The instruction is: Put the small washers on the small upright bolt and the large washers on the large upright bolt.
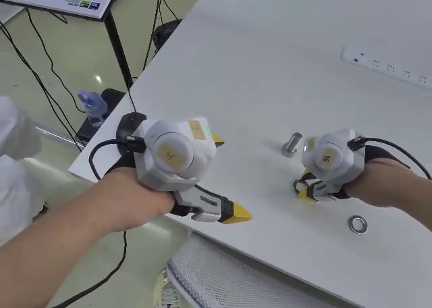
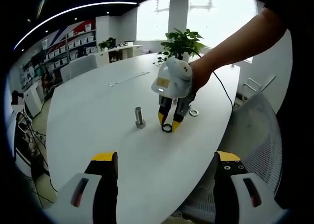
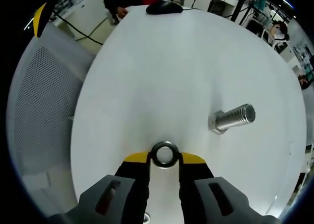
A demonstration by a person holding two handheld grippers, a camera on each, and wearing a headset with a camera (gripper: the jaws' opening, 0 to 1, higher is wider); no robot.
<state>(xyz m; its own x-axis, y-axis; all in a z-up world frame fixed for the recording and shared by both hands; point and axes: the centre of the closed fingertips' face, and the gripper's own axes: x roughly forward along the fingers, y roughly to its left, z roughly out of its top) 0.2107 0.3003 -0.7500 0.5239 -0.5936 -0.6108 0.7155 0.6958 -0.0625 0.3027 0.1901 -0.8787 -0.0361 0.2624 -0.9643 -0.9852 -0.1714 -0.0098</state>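
While our left gripper [image 2: 166,157] hangs with jaws spread, our right gripper [image 3: 165,160] pinches by its rim a washer [image 3: 165,144] we judge light, stiff and slippery, on the near side of the upright bolt [image 3: 233,118].

White table [image 1: 270,51], power strip [image 1: 388,66], potted plant [image 2: 181,41]

Head view: bolt [image 1: 292,144] stands upright on the table [image 1: 270,58], right of centre. Right gripper [image 1: 305,186] sits just below it. Loose washer [image 1: 358,224] lies flat at lower right, near that gripper. Left gripper [image 1: 228,177] is left of centre, apart from the bolt. Power strip [image 1: 388,66] lies upper right. Right gripper view: held washer [image 3: 164,154] sits between the jaw tips, lower centre, with the bolt to its right.
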